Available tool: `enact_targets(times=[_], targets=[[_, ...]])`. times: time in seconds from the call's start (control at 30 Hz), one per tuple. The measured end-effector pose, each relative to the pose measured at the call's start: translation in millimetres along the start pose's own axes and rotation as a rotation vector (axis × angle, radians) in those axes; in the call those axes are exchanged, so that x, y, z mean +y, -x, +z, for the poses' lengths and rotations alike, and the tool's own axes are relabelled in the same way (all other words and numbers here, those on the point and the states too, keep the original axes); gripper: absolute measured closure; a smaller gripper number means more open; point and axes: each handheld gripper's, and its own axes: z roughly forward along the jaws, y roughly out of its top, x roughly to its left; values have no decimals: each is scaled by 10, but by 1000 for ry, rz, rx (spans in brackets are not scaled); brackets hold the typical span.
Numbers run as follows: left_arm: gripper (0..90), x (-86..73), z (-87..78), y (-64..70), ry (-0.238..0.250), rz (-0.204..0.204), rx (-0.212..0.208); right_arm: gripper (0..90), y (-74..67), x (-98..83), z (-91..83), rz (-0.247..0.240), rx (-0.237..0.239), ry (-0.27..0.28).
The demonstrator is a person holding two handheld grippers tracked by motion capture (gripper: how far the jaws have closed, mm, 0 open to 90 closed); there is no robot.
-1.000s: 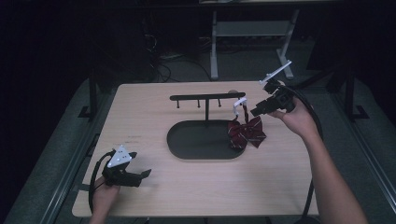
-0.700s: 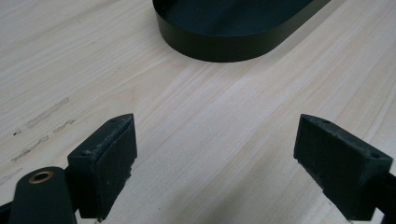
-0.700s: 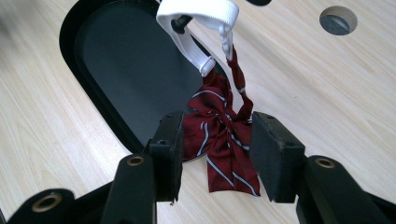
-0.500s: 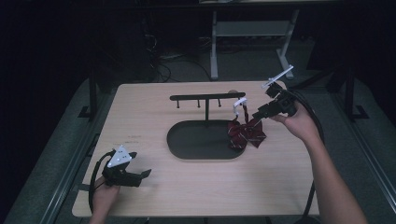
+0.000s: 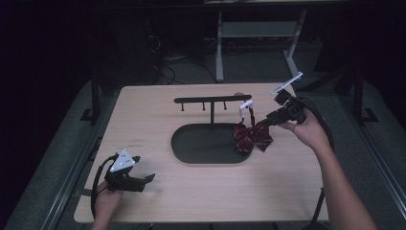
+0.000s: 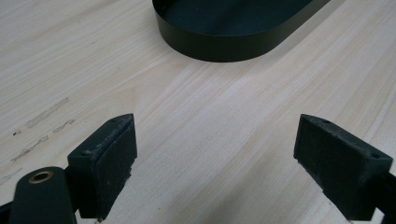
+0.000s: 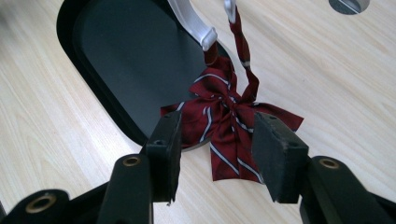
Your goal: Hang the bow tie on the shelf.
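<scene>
Maroon bow tie point(image 7: 224, 121) between parted jaws

A dark red bow tie point(image 7: 224, 121) with thin white diagonal stripes hangs from a white plastic hook point(image 7: 194, 23). Beneath it lies a matte black oval tray point(image 5: 201, 143) with a black rack point(image 5: 212, 100), near the middle of a pale, light-grained wooden table point(image 5: 287, 191). Both grippers point(image 5: 125, 176) point(image 5: 286, 112) are black, each with a pale grey plate on top.
</scene>
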Motion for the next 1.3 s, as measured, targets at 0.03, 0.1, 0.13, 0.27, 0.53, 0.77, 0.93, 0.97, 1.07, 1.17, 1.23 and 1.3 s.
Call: enact_targets(times=[0.03,0.1,0.13,0.27,0.53,0.77,0.93,0.97,1.07,1.17,1.23,1.3], targets=[[132,0,0,-1,0,2,0,522,3,-12,4,1,2,1],[132,0,0,0,0,0,0,516,5,-36,14,8,5,-1],[132,0,-1,0,1,0,0,516,4,-50,19,7,5,3],[132,0,-2,0,1,2,1,511,13,-112,48,13,11,6],[132,0,0,0,-1,2,0,503,46,-216,87,33,18,-2],[132,1,0,1,0,2,0,493,55,-286,111,43,23,-6],[132,0,0,1,0,1,0,489,39,-340,120,42,24,-1],[132,1,1,1,-1,1,0,488,39,-350,124,44,24,1],[132,2,1,2,-4,3,0,487,44,-392,134,49,25,0],[132,1,5,1,-2,2,-1,483,52,-433,148,54,28,-2],[132,2,5,1,-5,3,0,483,55,-461,153,59,32,2],[132,1,6,1,-5,4,0,482,57,-495,163,61,35,3]])
